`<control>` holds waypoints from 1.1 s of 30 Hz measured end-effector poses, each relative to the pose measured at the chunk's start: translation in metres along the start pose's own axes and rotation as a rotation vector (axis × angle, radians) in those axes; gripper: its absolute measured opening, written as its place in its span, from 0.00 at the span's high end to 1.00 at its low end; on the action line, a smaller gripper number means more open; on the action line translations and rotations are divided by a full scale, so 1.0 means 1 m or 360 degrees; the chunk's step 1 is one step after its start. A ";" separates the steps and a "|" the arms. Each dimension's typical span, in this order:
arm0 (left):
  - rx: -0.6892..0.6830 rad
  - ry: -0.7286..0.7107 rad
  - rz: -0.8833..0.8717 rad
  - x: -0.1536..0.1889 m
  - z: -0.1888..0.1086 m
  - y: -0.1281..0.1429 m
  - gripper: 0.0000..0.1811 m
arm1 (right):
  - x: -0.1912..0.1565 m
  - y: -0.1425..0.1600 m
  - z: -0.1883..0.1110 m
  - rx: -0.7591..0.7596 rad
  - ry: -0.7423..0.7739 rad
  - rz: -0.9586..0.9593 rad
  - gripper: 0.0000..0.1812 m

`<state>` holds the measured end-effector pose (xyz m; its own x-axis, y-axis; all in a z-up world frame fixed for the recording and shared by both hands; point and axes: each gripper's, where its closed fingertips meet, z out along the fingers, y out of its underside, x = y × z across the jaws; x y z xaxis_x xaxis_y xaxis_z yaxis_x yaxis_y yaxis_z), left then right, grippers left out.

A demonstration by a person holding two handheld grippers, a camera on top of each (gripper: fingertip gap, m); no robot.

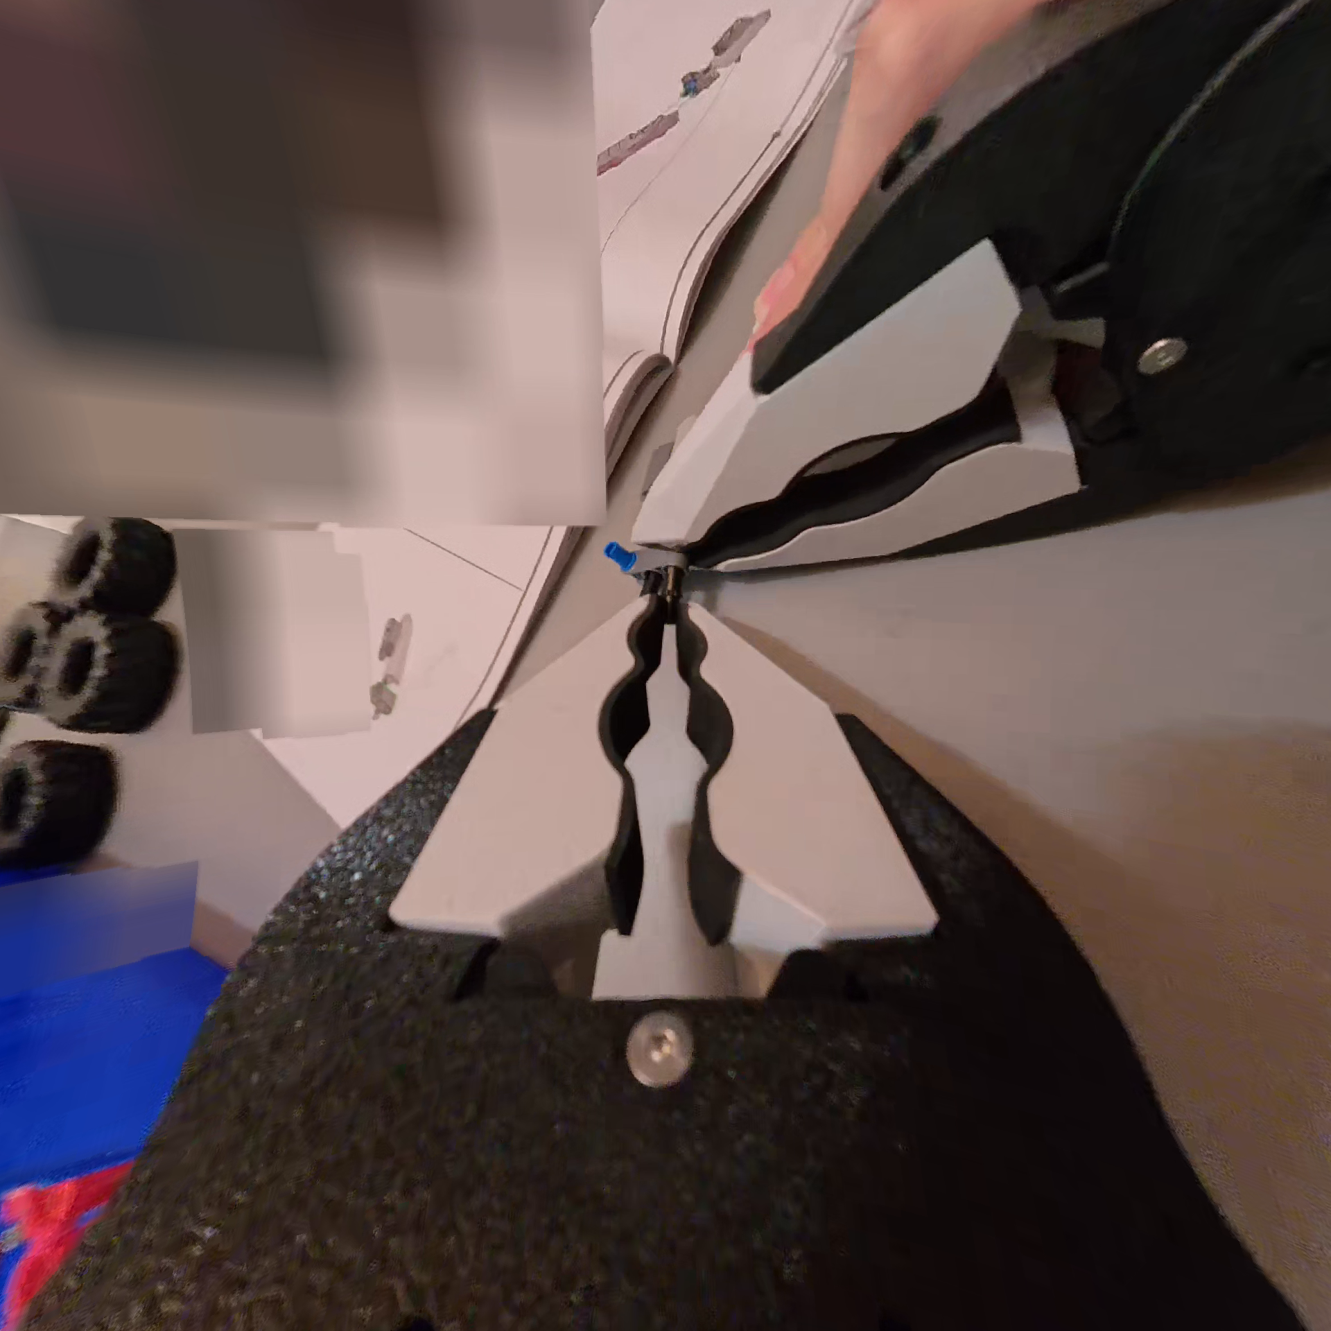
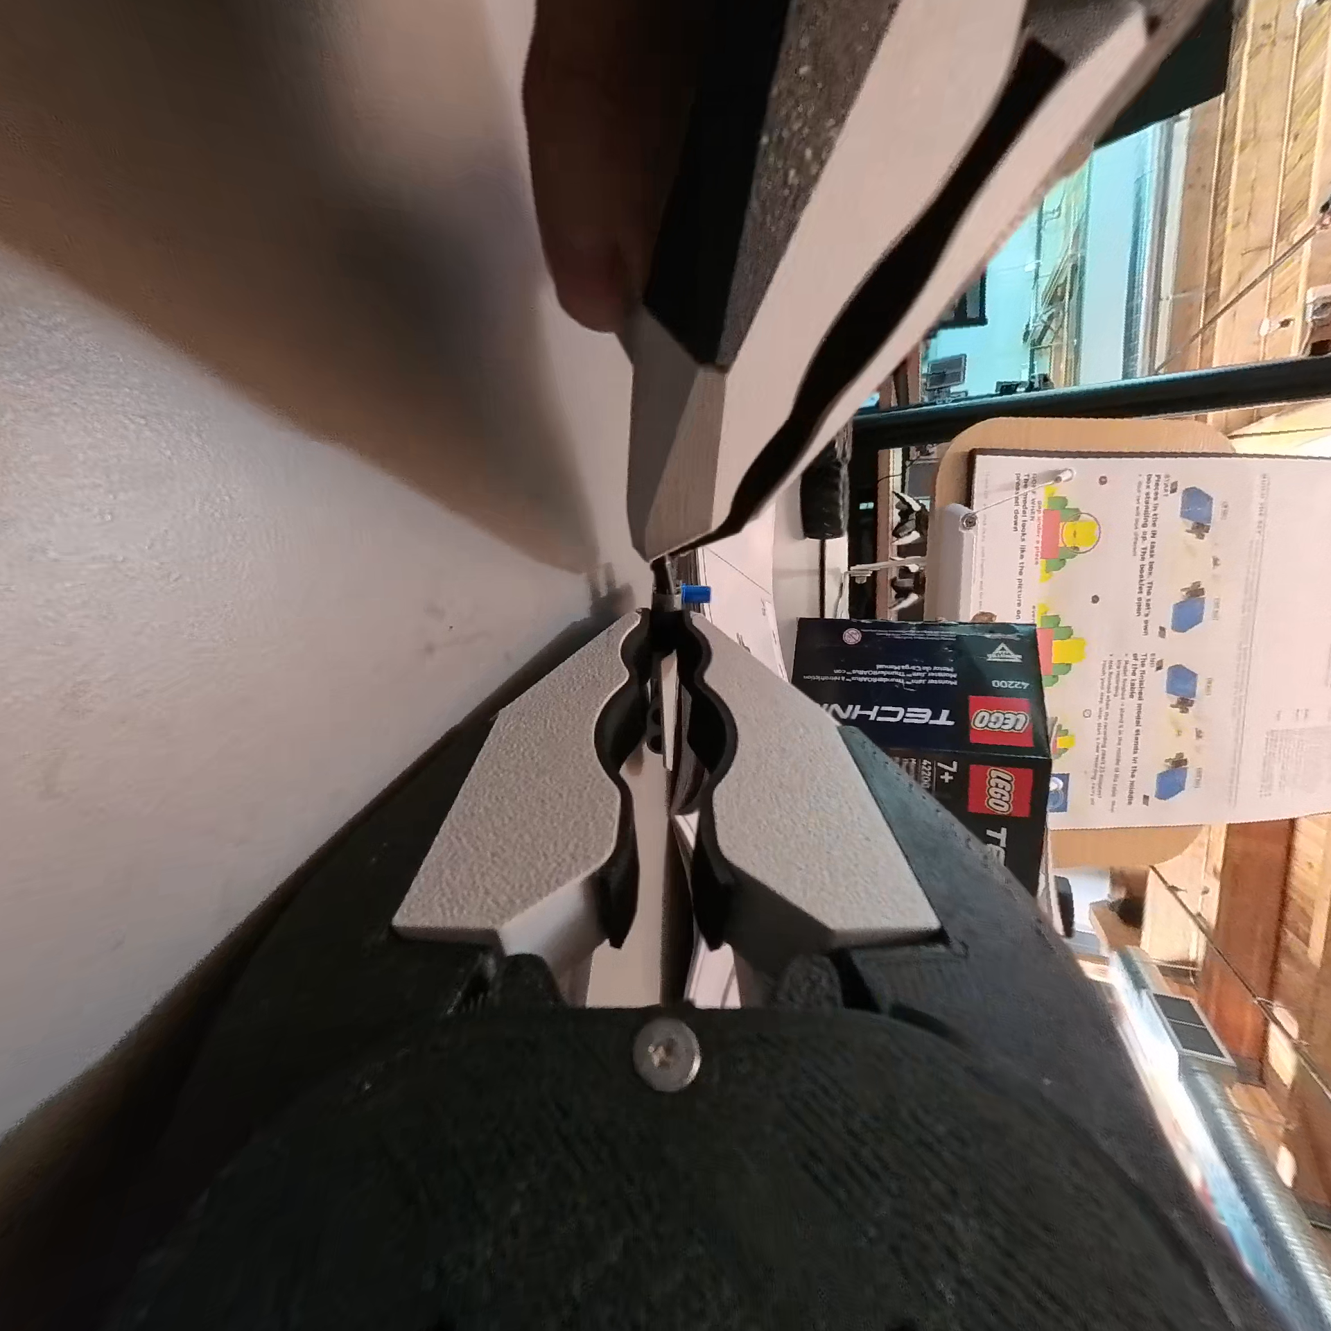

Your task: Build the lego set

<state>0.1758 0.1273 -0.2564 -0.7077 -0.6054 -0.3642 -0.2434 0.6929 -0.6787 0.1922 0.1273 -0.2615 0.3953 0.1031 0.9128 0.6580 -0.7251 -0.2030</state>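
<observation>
Looking along the left gripper (image 1: 661, 612) in the left wrist view, its jaws stand nearly closed, pinching a small dark pin-like piece (image 1: 670, 580) at the very tips, and the right gripper (image 1: 666, 554) comes in from the upper right to meet it tip to tip, its jaws also narrow on a small grey piece carrying a blue pin (image 1: 618, 556). Four black tyres (image 1: 86, 670) lie blurred toward the bench's left edge, and the open instruction booklet (image 1: 684, 216) lies beyond the meeting point. In the right wrist view the right gripper (image 2: 666, 619) holds that small assembly (image 2: 673, 594), the blue pin (image 2: 695, 594) jutting sideways, while the left gripper (image 2: 659, 562) descends from above. The set's dark box (image 2: 929, 720) and an illustrated sheet (image 2: 1152, 634) stand behind. The step looks like pressing the dark piece into the grey one; doing it well means lining both axes up and pushing straight, without twisting. The joint itself is tiny and largely covered by the fingertips, so I cannot tell whether it is seated.
</observation>
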 end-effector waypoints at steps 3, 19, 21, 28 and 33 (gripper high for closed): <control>-0.0085 -0.0108 0.0181 -0.001 0.000 0.001 1.00 | 0.000 0.000 0.000 -0.0042 0.0018 -0.0051 0.98; 0.0125 0.0147 -0.0204 -0.002 -0.003 -0.007 1.00 | -0.003 -0.003 -0.001 -0.0034 0.0011 -0.0054 0.98; 0.0124 0.0050 -0.0015 0.001 -0.002 -0.020 1.00 | -0.003 -0.004 -0.001 -0.0036 0.0005 -0.0038 0.98; 0.0268 0.0091 -0.0194 -0.019 -0.021 -0.013 1.00 | -0.003 -0.003 -0.002 -0.0014 -0.0003 0.0047 0.97; 0.0370 0.0141 -0.0379 -0.035 -0.052 0.015 1.00 | -0.003 -0.004 -0.003 -0.0004 0.0004 0.0028 0.97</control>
<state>0.1624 0.1790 -0.2209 -0.7067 -0.6958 -0.1283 -0.2583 0.4225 -0.8688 0.1868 0.1283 -0.2621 0.4052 0.0886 0.9099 0.6494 -0.7284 -0.2183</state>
